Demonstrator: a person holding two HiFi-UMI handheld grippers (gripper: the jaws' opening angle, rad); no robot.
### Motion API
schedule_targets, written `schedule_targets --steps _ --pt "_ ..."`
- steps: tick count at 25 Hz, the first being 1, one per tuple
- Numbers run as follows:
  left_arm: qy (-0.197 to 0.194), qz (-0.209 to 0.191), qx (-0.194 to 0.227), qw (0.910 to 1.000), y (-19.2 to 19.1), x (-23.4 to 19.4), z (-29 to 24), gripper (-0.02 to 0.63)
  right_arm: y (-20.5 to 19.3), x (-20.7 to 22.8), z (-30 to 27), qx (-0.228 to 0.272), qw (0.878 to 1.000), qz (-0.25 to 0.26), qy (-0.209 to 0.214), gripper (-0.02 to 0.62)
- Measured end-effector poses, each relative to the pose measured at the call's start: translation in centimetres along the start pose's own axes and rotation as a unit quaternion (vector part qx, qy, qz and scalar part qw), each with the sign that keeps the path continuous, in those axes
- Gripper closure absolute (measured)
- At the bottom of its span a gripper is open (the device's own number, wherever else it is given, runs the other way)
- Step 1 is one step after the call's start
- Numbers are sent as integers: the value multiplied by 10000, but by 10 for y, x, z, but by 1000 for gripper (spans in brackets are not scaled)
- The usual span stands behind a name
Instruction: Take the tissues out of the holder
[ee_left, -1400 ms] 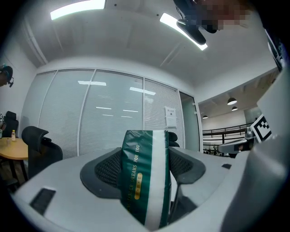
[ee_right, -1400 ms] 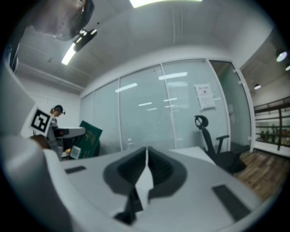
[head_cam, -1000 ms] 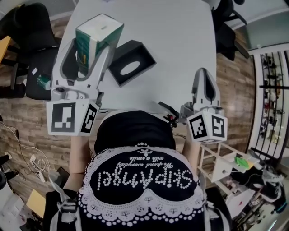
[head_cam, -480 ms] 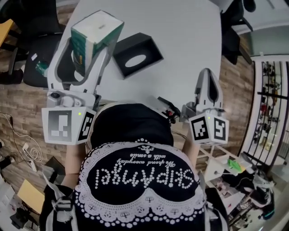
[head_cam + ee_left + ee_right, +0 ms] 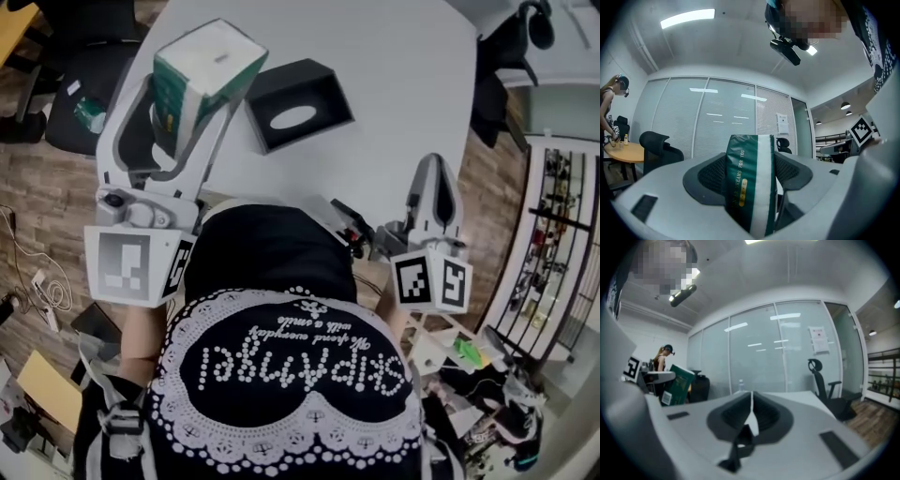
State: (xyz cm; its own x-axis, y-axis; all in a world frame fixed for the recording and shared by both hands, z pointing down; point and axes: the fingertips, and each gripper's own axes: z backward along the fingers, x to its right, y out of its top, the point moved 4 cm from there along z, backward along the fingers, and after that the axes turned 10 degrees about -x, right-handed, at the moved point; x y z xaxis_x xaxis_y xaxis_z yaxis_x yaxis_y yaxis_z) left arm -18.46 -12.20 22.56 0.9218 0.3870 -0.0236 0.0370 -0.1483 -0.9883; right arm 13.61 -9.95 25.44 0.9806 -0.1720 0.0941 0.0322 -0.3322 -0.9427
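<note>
On the table (image 5: 394, 84), the black holder (image 5: 298, 103) lies just right of my left gripper (image 5: 185, 120). Its jaws pinch the green tissue pack (image 5: 202, 75) on end, raised clear of the holder. My right gripper (image 5: 432, 180), at the near edge, is pressed together on nothing.

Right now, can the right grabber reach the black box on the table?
Probably yes. Only bare table lies between the right gripper and the black holder, and the left gripper holds the tissue pack aside.
</note>
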Motion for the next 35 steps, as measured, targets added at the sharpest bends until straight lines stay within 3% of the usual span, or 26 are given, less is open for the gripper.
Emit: schedule_targets --steps 12,35 --pt "111 237 -553 9981 -34 4 15 268 -4 -2 11 -163 9998 44 -45 560" --pt "-69 221 -585 9980 -32 10 10 268 -16 -3 15 -252 9997 -31 -61 560"
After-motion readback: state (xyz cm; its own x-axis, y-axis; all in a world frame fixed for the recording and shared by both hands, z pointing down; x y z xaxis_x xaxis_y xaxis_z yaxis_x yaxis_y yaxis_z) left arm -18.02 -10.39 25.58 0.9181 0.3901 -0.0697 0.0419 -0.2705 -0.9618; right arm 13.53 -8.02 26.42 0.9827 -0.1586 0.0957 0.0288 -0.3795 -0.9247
